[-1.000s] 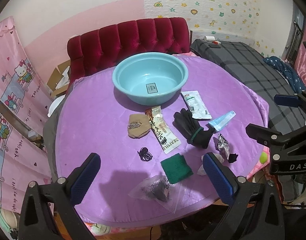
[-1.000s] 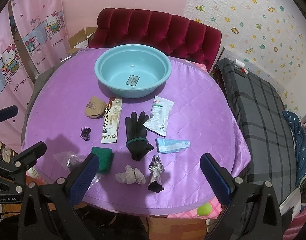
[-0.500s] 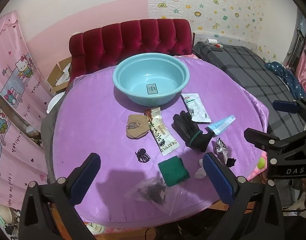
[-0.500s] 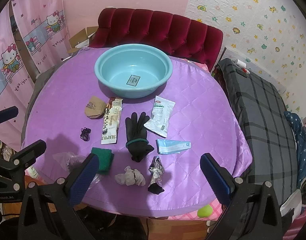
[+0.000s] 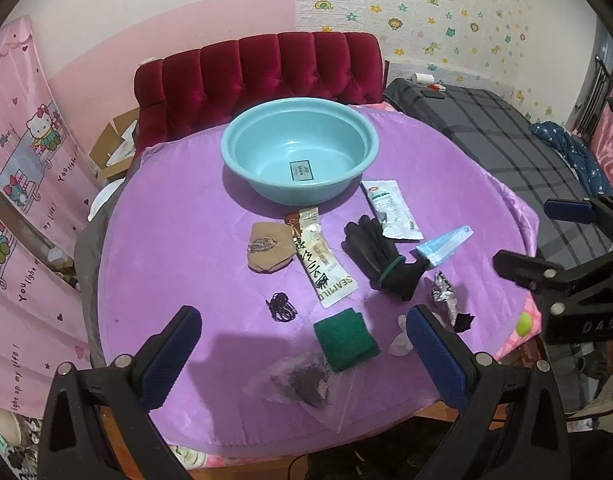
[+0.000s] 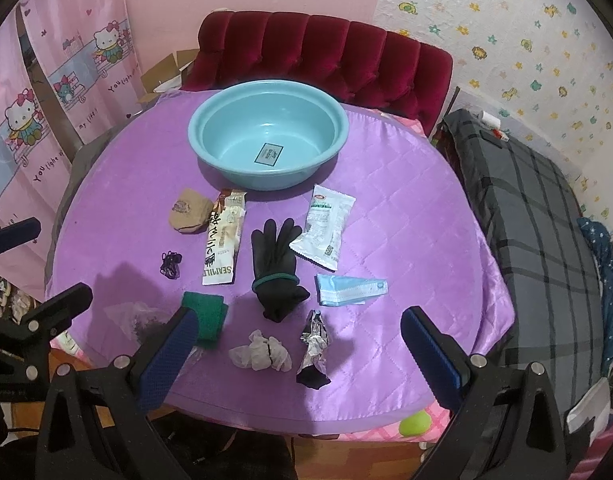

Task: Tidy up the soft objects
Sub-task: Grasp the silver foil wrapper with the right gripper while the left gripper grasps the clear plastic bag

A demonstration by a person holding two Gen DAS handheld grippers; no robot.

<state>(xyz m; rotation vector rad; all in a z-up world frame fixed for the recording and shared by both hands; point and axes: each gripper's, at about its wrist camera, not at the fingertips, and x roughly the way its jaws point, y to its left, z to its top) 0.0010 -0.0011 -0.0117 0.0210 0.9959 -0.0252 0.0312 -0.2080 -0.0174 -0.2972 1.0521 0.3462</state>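
While both the left gripper (image 5: 302, 354) and the right gripper (image 6: 296, 354) hang spread and empty over the table's near edge, nothing looks sorted yet: the teal basin (image 6: 268, 145) sits empty, and the black glove (image 6: 276, 268), green cloth (image 5: 345, 338), face mask (image 6: 348, 289) and crumpled tissue (image 6: 260, 354) lie scattered on the purple tablecloth (image 6: 406, 236).

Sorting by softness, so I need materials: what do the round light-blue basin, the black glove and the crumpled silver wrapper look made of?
Round light-blue basin: probably rigid plastic; smooth, slightly glossy walls, printed label inside. Black glove: seemingly knitted fabric, matte, limp, with a green band at the cuff. Crumpled silver wrapper: likely metallised foil; sharp creases, bright glints.
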